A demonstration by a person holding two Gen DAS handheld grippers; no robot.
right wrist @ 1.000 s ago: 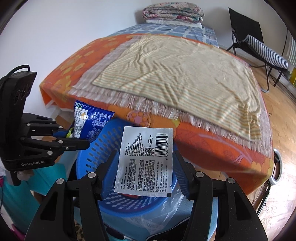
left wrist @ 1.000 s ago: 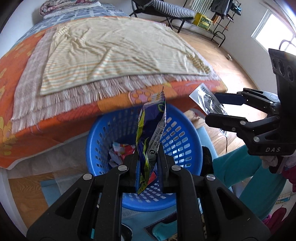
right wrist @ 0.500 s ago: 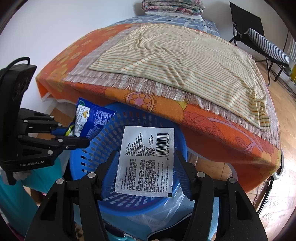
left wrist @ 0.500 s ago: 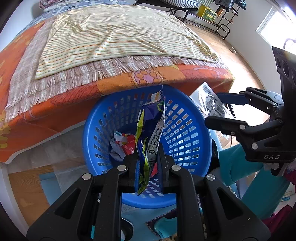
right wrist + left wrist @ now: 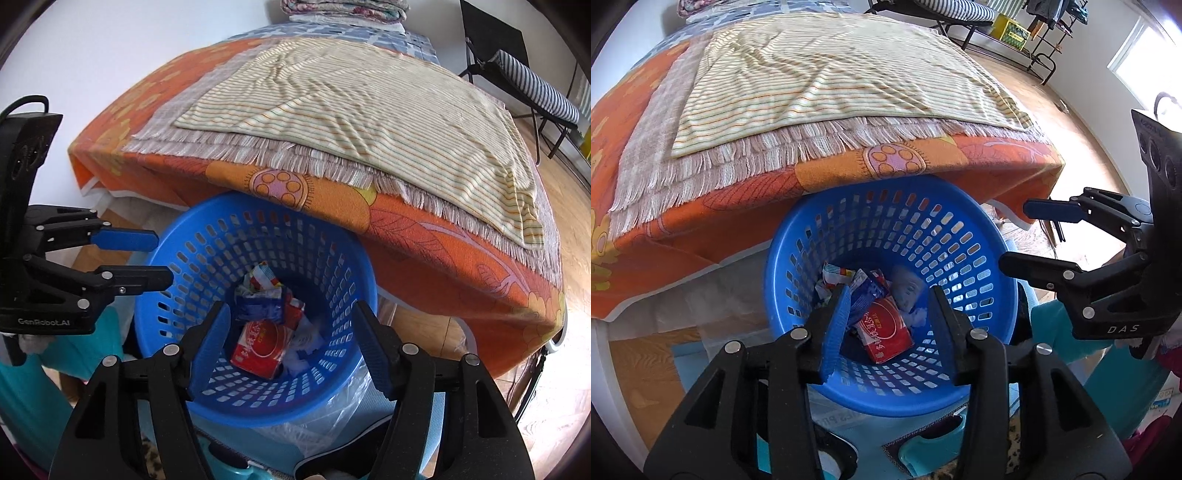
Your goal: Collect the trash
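The left gripper [image 5: 888, 295] hangs above the blue basket [image 5: 982, 236] with its fingers spread wide and nothing between them, and the right gripper [image 5: 291, 314] hovers over the same basket, likewise spread and empty. Down in the bottom lies the trash: a red packet [image 5: 260, 345] lying flat, its long axis running from the near rim toward the bed in the right wrist view, with a crumpled blue wrapper [image 5: 258, 304] just beyond it and touching it, and scraps of white paper [image 5: 304, 339] beside the packet on its right. A small red and white wrapper [image 5: 264, 275] sits furthest in — all of it heaped together. The basket stands tucked against the bed [image 5: 424, 236], whose orange cover overhangs the far rim; a fringed striped blanket [image 5: 351, 107] lies spread on top. Clear plastic [image 5: 332, 413] shows under the basket's near side
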